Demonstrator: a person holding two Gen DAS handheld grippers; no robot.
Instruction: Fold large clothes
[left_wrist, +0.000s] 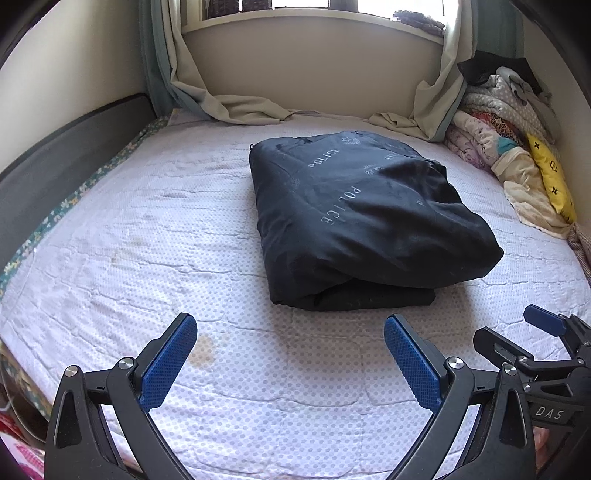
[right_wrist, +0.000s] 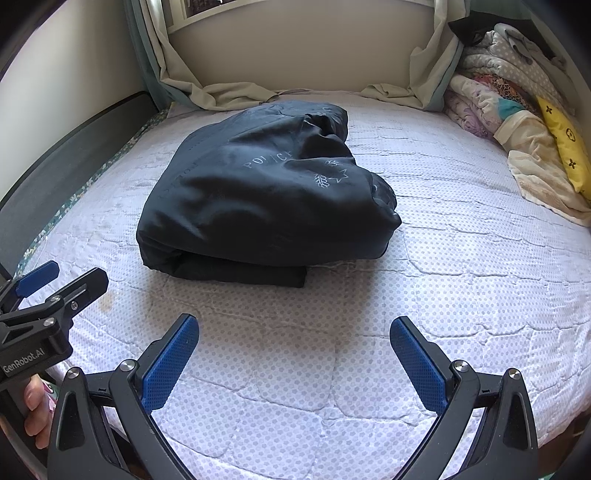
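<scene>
A dark navy garment (left_wrist: 362, 218) printed with "POLICE" lies folded into a thick bundle in the middle of the bed; in the right wrist view the garment (right_wrist: 266, 195) sits ahead and left of centre. My left gripper (left_wrist: 290, 332) hovers open over the quilt, short of the bundle's near edge, holding nothing. My right gripper (right_wrist: 294, 334) is also open and empty, just short of the bundle. The right gripper (left_wrist: 517, 332) shows at the lower right of the left wrist view, and the left gripper (right_wrist: 55, 280) at the lower left of the right wrist view.
The bed has a white dotted quilt (left_wrist: 184, 240) and a dark headboard (left_wrist: 55, 166) on the left. A heap of bedding and a yellow pillow (left_wrist: 550, 177) lies at the right. Curtains (left_wrist: 229, 103) drape onto the far edge under a window. A hand (right_wrist: 33, 410) grips the left tool.
</scene>
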